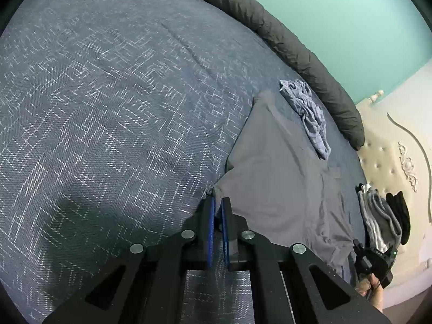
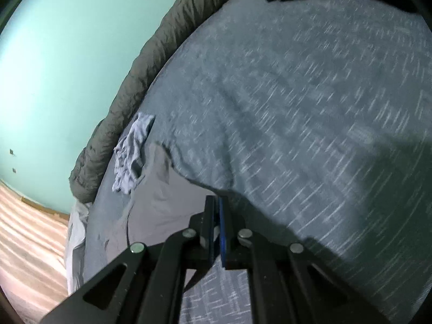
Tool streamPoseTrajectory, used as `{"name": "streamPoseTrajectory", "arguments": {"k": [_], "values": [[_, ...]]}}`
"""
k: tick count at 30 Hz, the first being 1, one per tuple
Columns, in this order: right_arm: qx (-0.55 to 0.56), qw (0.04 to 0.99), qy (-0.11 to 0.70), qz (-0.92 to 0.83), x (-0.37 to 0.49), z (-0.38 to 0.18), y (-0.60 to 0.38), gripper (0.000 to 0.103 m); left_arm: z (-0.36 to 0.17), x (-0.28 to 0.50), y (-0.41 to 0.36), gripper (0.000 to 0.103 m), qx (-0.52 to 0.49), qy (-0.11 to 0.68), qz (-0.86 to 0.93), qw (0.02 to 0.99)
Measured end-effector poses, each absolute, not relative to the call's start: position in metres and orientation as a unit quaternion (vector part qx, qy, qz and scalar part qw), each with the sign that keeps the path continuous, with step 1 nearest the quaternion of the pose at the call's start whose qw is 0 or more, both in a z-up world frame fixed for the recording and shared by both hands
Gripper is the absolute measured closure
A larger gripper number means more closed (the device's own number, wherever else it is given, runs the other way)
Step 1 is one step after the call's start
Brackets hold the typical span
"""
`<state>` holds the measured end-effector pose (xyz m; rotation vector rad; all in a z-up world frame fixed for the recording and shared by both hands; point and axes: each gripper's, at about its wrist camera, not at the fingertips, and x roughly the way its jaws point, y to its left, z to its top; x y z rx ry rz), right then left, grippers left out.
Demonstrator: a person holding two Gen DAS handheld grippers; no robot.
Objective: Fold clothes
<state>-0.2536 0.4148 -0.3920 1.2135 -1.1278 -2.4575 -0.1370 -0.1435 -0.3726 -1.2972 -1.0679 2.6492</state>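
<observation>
Grey shirt (image 1: 272,178) in both tools

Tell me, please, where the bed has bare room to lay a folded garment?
The wide blue patterned bedspread left of the grey T-shirt lies bare up to the rolled dark grey duvet. It is crowded right of the shirt: crumpled checked blue cloth, grey-and-white garment pile.

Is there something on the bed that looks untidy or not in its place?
Yes. A crumpled checked garment lies bunched near the dark rolled duvet, unfolded, while the grey garment is spread flat.
</observation>
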Motion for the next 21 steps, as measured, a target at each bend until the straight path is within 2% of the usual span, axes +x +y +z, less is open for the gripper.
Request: {"name": "streamPoseTrajectory", "arguments": {"k": [13, 21], "values": [[0.451, 0.065, -0.335, -0.825, -0.265, -0.402, 0.399, 0.098, -0.372, -0.136, -0.143, 0.099, -0.408, -0.34, 0.847, 0.002], [0.448, 0.062, -0.345, -0.823, -0.262, -0.394, 0.412, 0.084, -0.357, -0.141, -0.136, 0.099, -0.396, -0.336, 0.855, 0.003]]}}
